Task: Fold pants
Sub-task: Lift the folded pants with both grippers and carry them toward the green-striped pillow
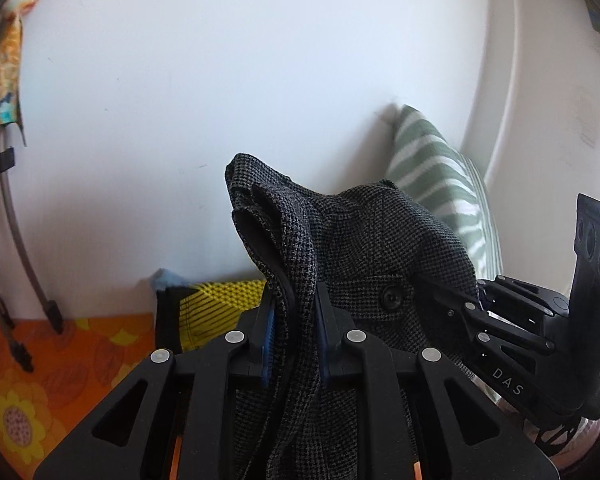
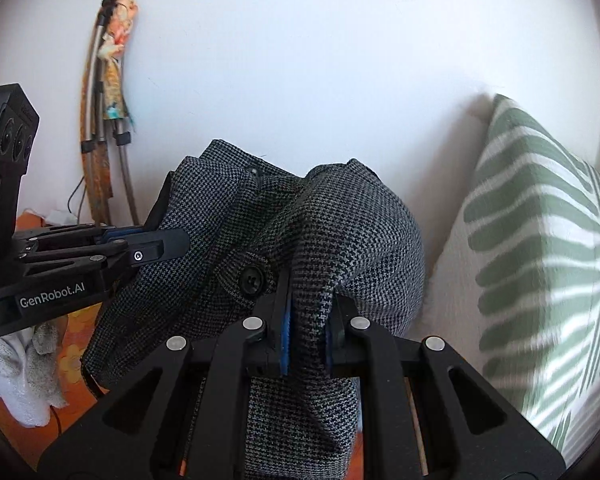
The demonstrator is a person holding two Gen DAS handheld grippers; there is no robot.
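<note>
The pants are dark grey houndstooth with a black button near the waistband. Both grippers hold them up in the air in front of a white wall. My left gripper is shut on a bunched fold of the waistband edge. My right gripper is shut on another fold of the pants, to the right of the button. In the left wrist view the right gripper comes in from the right, its tips hidden in the cloth. In the right wrist view the left gripper comes in from the left.
A green and white striped pillow leans on the wall at the right, also in the left wrist view. An orange flowered cover lies below left, with a yellow patterned cloth. Folded metal legs with fabric lean at the wall.
</note>
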